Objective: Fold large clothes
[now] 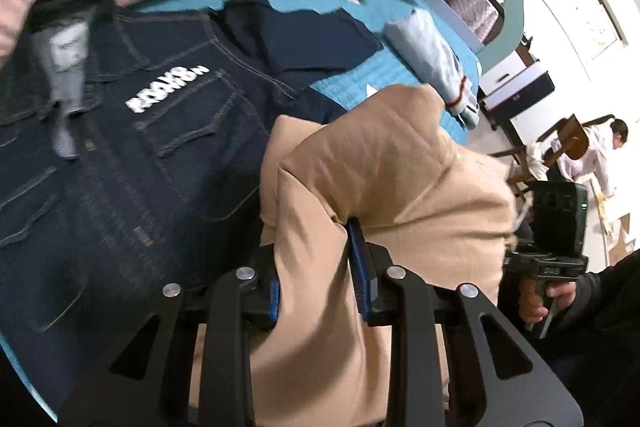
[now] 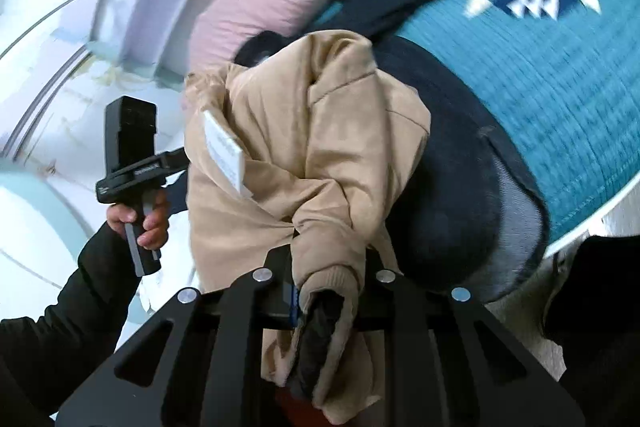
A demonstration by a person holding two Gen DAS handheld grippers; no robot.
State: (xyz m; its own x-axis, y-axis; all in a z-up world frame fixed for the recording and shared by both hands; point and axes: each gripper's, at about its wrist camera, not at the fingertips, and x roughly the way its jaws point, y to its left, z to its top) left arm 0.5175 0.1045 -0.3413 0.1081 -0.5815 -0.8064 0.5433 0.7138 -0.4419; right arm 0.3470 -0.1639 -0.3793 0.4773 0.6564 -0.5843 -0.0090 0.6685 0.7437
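Both the left hand-held gripper point(image 1: 316, 267) and right hand-held gripper point(image 2: 328, 291) pinch the beige garment point(image 1: 384, 167) above the denim jacket point(image 1: 140, 147)

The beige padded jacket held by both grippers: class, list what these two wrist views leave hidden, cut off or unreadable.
1. Beige padded jacket: its lower part runs off the bottom edge in both views, behind the black gripper frames.
2. Right gripper: bunched cuff fabric covers its fingers.
3. White care label: print too blurred to read, right wrist view.
4. Dark denim jacket: the beige jacket covers its right part, left wrist view.
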